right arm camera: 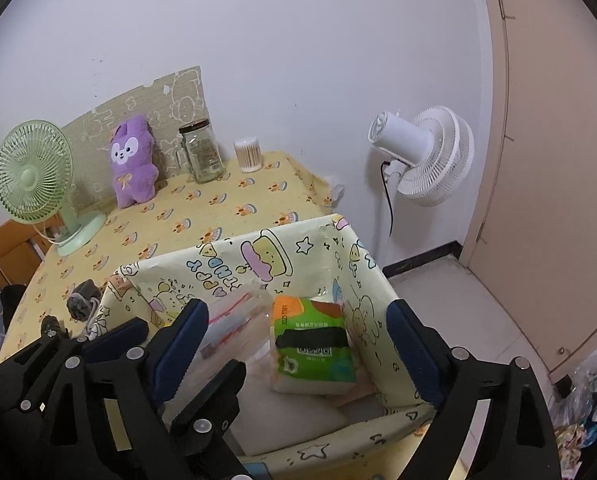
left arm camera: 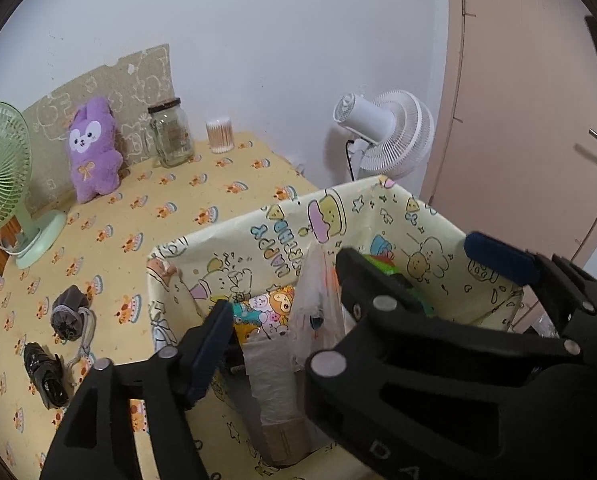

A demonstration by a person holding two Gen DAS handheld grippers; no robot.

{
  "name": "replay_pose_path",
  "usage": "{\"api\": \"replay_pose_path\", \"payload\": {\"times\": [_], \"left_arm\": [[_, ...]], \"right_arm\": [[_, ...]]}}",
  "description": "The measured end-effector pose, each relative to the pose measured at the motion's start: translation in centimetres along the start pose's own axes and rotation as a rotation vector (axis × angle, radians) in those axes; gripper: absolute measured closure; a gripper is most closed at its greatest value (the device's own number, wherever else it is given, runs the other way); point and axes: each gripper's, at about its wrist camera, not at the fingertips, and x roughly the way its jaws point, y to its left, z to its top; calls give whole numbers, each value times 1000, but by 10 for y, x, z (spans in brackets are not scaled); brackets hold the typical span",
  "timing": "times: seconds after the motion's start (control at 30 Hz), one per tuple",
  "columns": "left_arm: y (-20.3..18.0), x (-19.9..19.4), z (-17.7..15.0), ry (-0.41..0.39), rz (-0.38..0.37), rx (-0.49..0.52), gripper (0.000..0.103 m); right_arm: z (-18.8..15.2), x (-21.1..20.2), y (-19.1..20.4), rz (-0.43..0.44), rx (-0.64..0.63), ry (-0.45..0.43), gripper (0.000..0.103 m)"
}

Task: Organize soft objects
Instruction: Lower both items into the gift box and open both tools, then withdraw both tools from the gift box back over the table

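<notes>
Over the storage box (right arm camera: 258,256) at the near edge of the worktop (left arm camera: 170,200), both tools hang above its open top. Left tool (left arm camera: 350,292): released, jaws spread wide, nothing between the pads. In its own view one blue pad sits low over the left half of the box, the other up at the right wall. Right tool (right arm camera: 298,328): also released, jaws wide, pads clear of everything. The green tissue pack (right arm camera: 312,344) lies in the box below and between the right tool's fingers, resting on pale soft bundles (not touched by either pad). Beside it, toward the left, a clear plastic bag (left arm camera: 318,300) stands upright, with a cartoon-print pouch (left arm camera: 270,308) further left. A white roll (left arm camera: 270,376) lies on the box floor.

Outside the box, on the worktop: a grey drawstring pouch (left arm camera: 70,312) and a small black bundle (left arm camera: 46,372), both left of the box. A purple plush rabbit (left arm camera: 92,148) leans on the back panel. Near it: glass jar (left arm camera: 170,132), cotton swab tub (left arm camera: 219,134), green desk fan (left arm camera: 2,172). A white fan (right arm camera: 422,152) stands off the worktop by the door.
</notes>
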Motion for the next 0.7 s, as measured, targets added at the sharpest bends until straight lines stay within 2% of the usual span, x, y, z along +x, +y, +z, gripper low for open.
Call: {"api": "replay_pose_path", "payload": {"times": [0.1,0.33,0.7], "left_arm": [[-1,-8,2,-19,13,0,19],[3,-28,1,-59,32,-7,14],[19,-67,-6,-125,59,-22,13]], "right_arm": [[2,-7,0,-10,14,-10,7],[4,-27,7,-24,-2,-62,6],[1,-58,32,-10,-26,-111,6]]}}
